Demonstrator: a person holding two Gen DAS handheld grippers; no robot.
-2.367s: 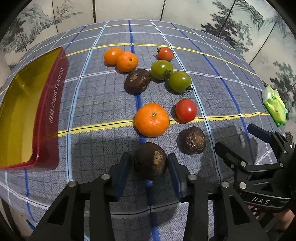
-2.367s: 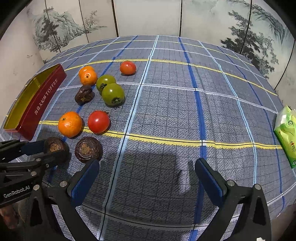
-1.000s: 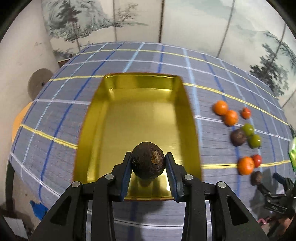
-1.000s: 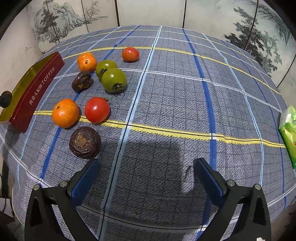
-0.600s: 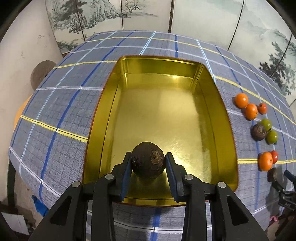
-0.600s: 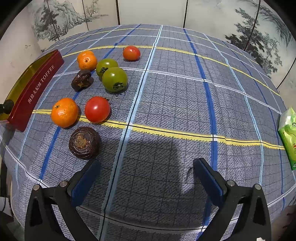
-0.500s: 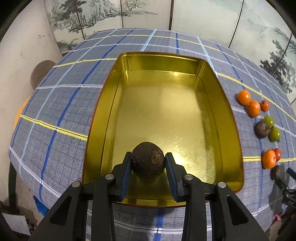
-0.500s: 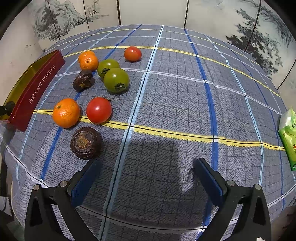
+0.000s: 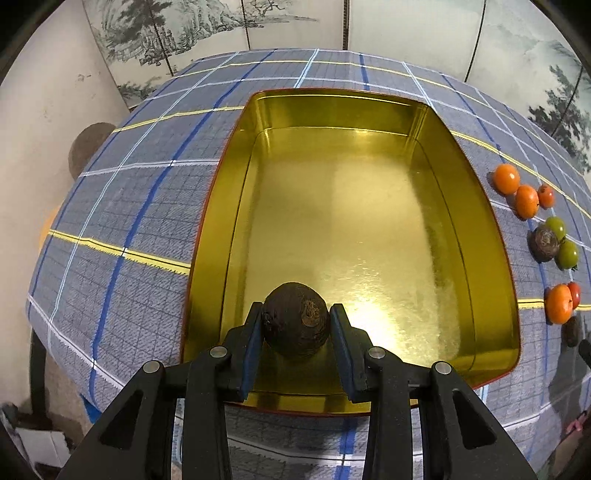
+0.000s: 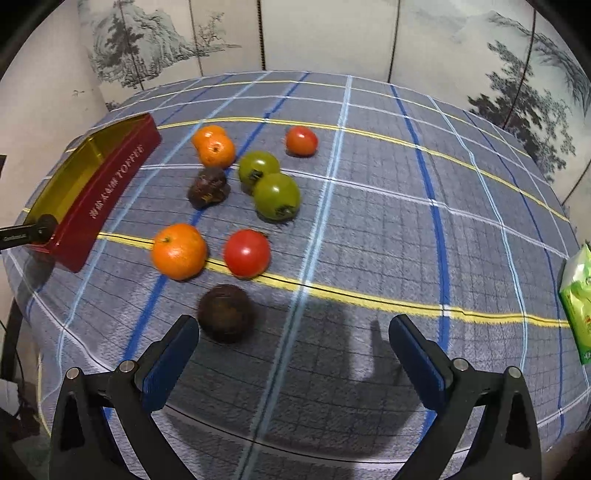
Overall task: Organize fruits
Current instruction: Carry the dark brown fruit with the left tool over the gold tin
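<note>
Fruit (image 9: 296,318), dark, clamped in left tool (image 9: 296,334), now lowered over near end of tin (image 9: 236,206), off bench; release next. Right tool (image 10: 293,341) wide open, empty, nearer second dark fruit (image 10: 225,313).

"TOFFEE", seemingly, on red tin (image 10: 110,177)

Home-type rm: painted folding screen (image 10: 325,33) behind table w/ plaid cloth (image 10: 369,206), toffee tin (image 9: 476,206).
</note>
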